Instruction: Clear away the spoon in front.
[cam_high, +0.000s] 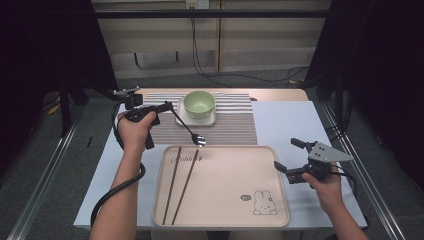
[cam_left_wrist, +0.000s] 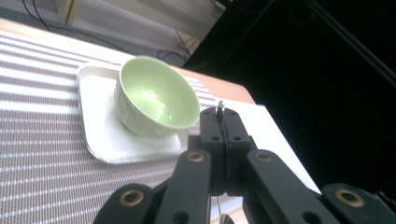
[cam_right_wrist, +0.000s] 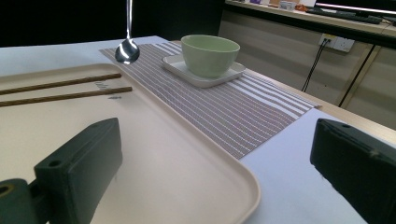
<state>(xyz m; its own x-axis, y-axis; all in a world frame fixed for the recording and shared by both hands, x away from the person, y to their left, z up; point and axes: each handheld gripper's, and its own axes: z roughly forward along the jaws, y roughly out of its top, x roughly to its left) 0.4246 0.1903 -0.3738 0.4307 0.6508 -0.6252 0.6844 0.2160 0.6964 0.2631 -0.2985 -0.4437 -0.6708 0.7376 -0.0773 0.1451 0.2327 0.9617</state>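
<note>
High view: left gripper (cam_high: 167, 106) is pinched on the handle end of a metal spoon (cam_high: 192, 133). The spoon slants down so its bowl hangs near the tray's far edge, over the striped placemat (cam_high: 230, 125). Held by the tip like that, the bowl end leads and can be laid down first, probably either onto the tray beside the chopsticks or across to the bowl. Beige rabbit-print tray (cam_high: 235, 175) sits nearest the person, with two brown chopsticks (cam_high: 179, 184) lying roughly parallel on its left side. Green bowl (cam_high: 199, 104) stands on a small white square plate (cam_high: 182, 120) at the far side of the mat. Right gripper (cam_high: 292, 157) is spread wide, parked just off the tray's right edge, touching nothing; looks like it's kept out of the way, maybe ready to steady the tray.

Left gripper view: jaws pressed together on the thin spoon handle (cam_left_wrist: 220, 108), whose tip pokes out above them. The bowl (cam_left_wrist: 156, 95) is empty and upright, seated on the plate (cam_left_wrist: 100, 135), just ahead of the jaws.

Right gripper view: both jaws far apart, nothing between them. The tray rim (cam_right_wrist: 224, 175) runs under them. The spoon bowl (cam_right_wrist: 127, 50) hangs above the mat near the tray's far edge, clear of the surface as far as I can judge. The chopsticks (cam_right_wrist: 60, 91) lie flat on the tray.
</note>
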